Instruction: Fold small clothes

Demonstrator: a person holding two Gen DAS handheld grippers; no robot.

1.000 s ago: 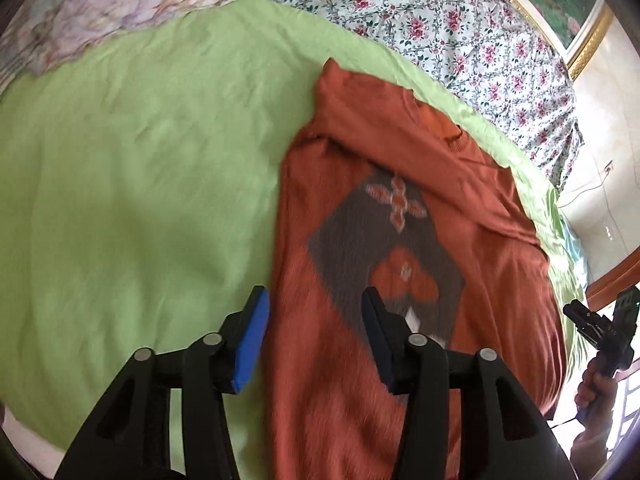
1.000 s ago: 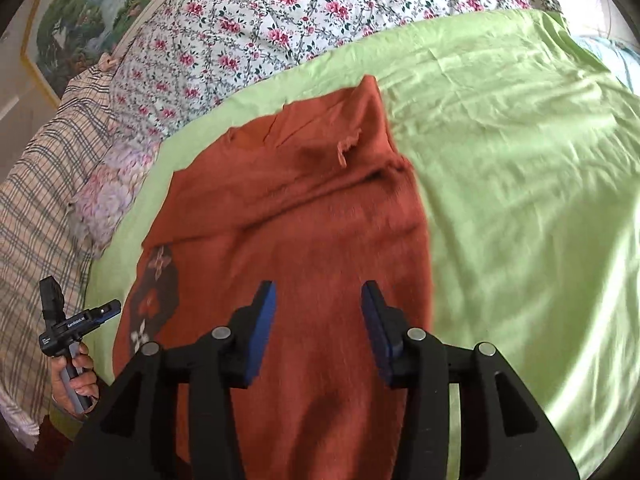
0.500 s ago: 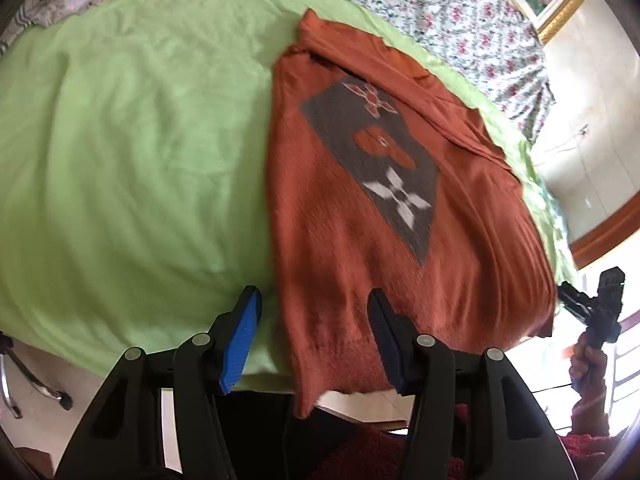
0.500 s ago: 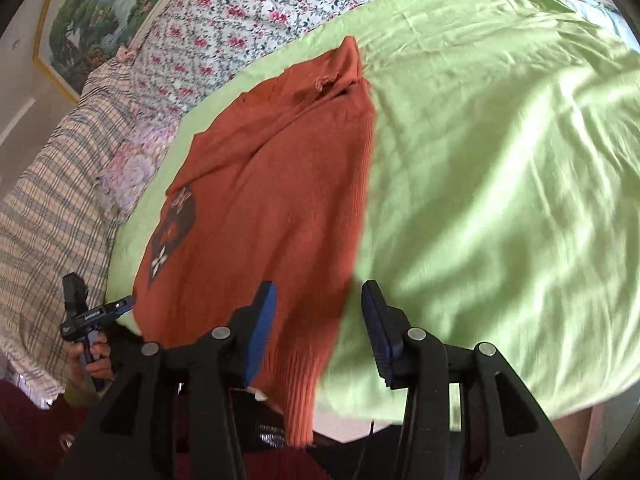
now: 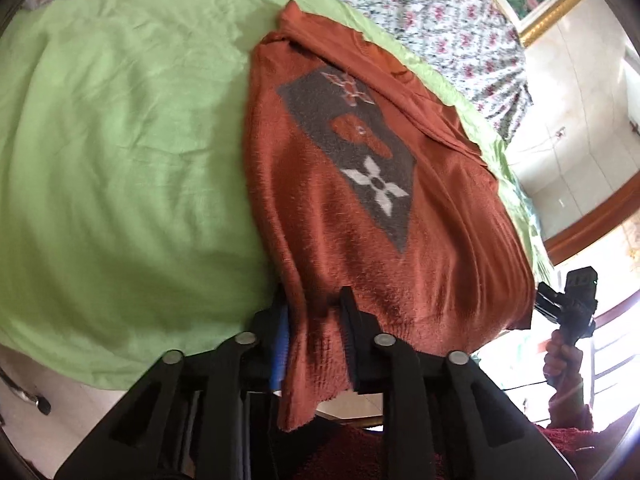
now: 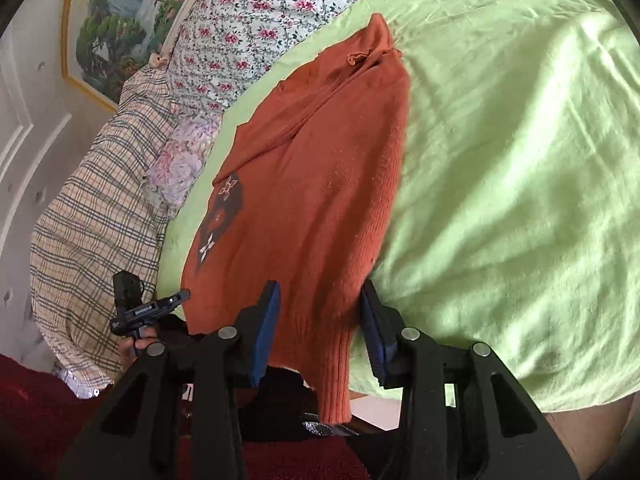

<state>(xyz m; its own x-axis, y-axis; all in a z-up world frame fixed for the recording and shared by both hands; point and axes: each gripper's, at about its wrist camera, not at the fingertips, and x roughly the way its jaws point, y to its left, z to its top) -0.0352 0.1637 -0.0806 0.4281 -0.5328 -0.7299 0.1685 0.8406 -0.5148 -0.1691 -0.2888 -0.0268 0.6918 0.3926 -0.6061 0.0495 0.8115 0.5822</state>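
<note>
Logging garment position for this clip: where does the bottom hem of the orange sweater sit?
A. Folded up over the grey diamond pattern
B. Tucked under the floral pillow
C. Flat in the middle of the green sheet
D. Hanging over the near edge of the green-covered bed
D: the orange sweater's ribbed hem droops past the edge of the green sheet, between the pads of each claw, left and right.

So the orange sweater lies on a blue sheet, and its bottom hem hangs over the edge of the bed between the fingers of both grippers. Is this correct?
Not quite: the sheet is light green, not blue, as both wrist views show. The rest holds: the orange sweater lies on it, and its hem hangs over the bed edge between the fingers of the left gripper and the right gripper, both closing.
</note>
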